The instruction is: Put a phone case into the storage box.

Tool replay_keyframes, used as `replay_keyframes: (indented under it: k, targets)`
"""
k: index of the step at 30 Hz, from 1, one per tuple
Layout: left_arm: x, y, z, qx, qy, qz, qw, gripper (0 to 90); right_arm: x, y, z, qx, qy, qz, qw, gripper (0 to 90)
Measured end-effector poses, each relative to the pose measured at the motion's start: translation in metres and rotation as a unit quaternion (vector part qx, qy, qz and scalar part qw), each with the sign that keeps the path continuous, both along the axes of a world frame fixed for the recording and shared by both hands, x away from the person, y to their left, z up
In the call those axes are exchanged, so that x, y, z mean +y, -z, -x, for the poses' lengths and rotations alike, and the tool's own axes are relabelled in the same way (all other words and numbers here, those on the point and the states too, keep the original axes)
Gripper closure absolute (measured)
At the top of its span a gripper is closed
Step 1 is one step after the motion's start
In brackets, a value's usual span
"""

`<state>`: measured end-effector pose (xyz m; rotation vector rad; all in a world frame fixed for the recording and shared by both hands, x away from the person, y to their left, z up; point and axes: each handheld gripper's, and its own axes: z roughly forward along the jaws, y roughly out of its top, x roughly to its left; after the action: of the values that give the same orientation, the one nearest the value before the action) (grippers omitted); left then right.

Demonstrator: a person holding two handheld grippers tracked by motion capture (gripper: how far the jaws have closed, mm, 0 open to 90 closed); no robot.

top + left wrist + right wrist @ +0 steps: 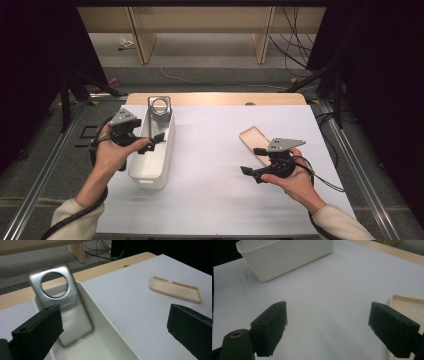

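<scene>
1. Left gripper point(150, 142) is at 9 o'clock on the tabletop point(210, 200), over the white bin point(162, 160). Fingers point(40, 332) are released wide with nothing between them.
2. Silver phone case point(160, 107) stands in the bin, leaning on the 12 o'clock end wall, its camera ring poking above the rim. In the left gripper view it sits just beside the near finger. Risk: a careless pull-out clips it and it topples or slides flat.
3. The case rests on its lower edge only, so the lean looks marginal. A bump to the bin could drop it, and the left hand point(112, 152) is right against the bin's side.
4. Right gripper point(255, 162) is at 4 o'clock. Fingers point(270, 326) are released, nothing gripped, hovering over bare tabletop.
5. Beige phone case point(252, 140) lies flat, open side up, just beside the right gripper at its 1 o'clock. Likely the next pick. It is thin, flexible and flush with the tabletop, so the fingers may skate it along instead of catching an edge, or pinch one wall and let it twist out.
6. The right gripper's cable point(325, 182) trails near that case; a snag is possible on the carry.
</scene>
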<state>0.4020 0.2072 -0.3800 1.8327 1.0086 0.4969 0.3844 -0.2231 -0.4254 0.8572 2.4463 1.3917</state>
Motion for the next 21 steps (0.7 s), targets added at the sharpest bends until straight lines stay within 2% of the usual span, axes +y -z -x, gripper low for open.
replay_keyframes:
  k: [2, 9, 12, 16, 21]
  targets:
    - [-0.009, 0.006, 0.013, 0.002, 0.016, -0.004, 0.9999, 0.0, -0.004, 0.0, -0.002, -0.001, 0.005, -0.001, 1.0, 16.3]
    - [-0.028, 0.021, 0.043, -0.021, 0.043, -0.011, 0.9988, 0.0, -0.016, -0.001, -0.007, -0.001, 0.019, -0.006, 0.9998, 16.3]
    - [-0.032, 0.027, 0.049, -0.042, 0.052, -0.016, 0.9977, 0.0, -0.02, -0.001, -0.007, -0.002, 0.02, -0.006, 0.9998, 16.3]
    - [-0.035, 0.034, 0.053, -0.057, 0.059, -0.014, 0.9966, 0.0, -0.024, 0.0, -0.009, -0.001, 0.026, -0.006, 0.9996, 16.3]
    - [-0.034, 0.037, 0.055, -0.067, 0.06, -0.01, 0.9959, 0.0, -0.025, -0.002, -0.009, -0.005, 0.029, -0.009, 0.9995, 16.3]
